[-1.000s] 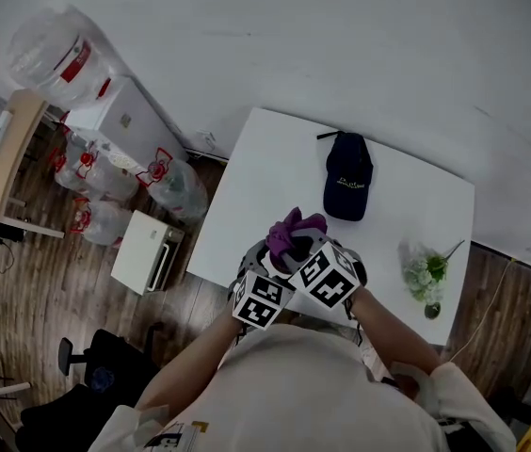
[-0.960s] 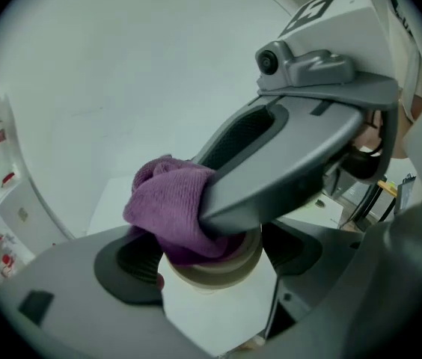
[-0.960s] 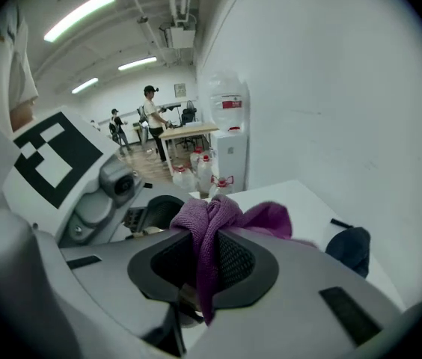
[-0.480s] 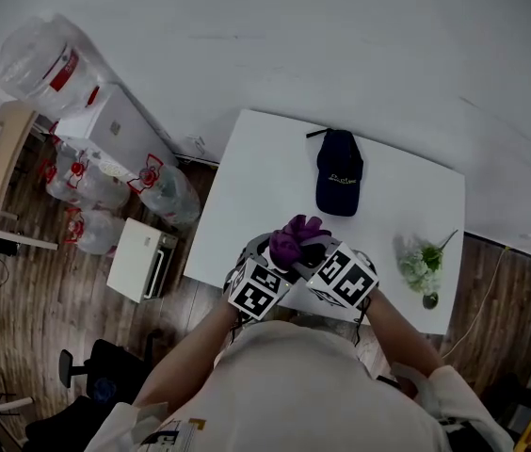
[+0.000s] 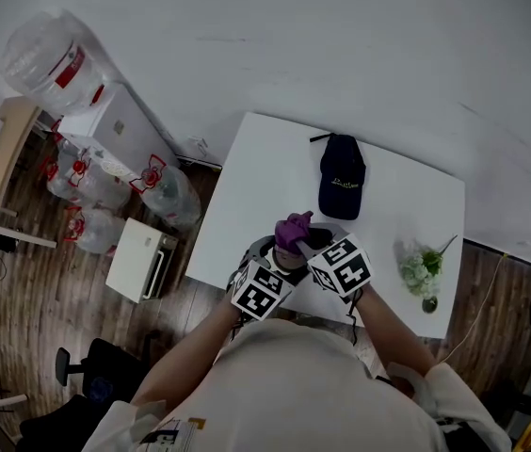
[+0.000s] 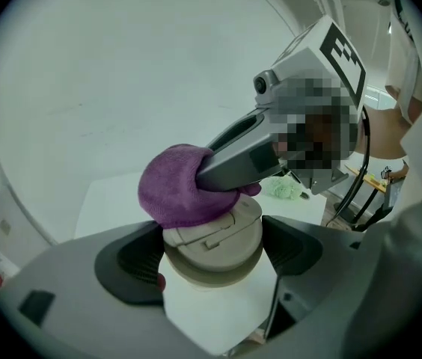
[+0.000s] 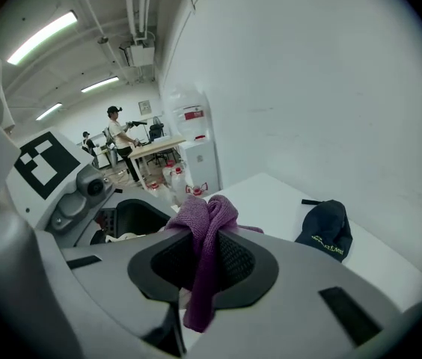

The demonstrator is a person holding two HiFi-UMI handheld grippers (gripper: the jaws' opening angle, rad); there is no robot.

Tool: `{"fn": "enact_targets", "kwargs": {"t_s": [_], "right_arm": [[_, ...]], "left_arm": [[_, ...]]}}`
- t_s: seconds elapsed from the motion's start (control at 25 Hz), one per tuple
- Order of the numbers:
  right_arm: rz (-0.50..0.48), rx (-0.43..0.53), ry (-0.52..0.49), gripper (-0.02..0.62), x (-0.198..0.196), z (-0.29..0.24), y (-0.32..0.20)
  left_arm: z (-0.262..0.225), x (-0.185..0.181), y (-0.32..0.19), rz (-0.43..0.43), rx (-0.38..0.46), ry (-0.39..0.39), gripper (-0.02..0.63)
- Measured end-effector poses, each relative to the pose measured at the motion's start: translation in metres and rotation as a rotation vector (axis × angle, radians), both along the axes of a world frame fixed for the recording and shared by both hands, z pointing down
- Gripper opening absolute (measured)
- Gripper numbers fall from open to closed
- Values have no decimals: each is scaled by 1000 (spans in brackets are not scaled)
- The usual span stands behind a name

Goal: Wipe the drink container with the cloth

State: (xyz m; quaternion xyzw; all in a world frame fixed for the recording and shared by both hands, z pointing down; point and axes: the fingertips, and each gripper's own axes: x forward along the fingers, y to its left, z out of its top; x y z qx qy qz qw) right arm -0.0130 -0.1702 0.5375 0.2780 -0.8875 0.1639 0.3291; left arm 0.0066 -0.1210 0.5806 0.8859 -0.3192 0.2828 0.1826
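Obs: left claw (image 6: 212, 259) clenched on the beige drink container (image 6: 218, 234), one jaw on each side just below the lid. Right claw (image 7: 200, 268) clenched on the purple cloth (image 7: 209, 214). The bunched cloth presses on the lid's top edge. Container sits over the near part of the white surface (image 5: 265, 177). Dark cap (image 5: 343, 177) and green sprig (image 5: 423, 273) lie farther off, well apart.
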Motion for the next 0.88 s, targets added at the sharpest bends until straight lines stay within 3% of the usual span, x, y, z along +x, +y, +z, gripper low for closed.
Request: {"fn": "enact_targets", "kwargs": {"t_s": [0.12,0.28,0.56,0.72,0.88], "right_arm": [[-41,44,27,81,-17,-3,7],[-171,76,41,83,-44,-8,28],[-341,-83,11,77,-27,-4,62],[-361,-130,-2,78,-8,-6,64],[-248,-89,-8,77,6,-7,45]], "left_arm": [[0,0,1,-4,-3,-3,405],[0,-1,-1,-1,-5,-2,405],[0,-3,-1,-10,13,6,414],[1,-2,-2,-12,0,11,414],[0,-2,-1,-9,-6,9,414]]}}
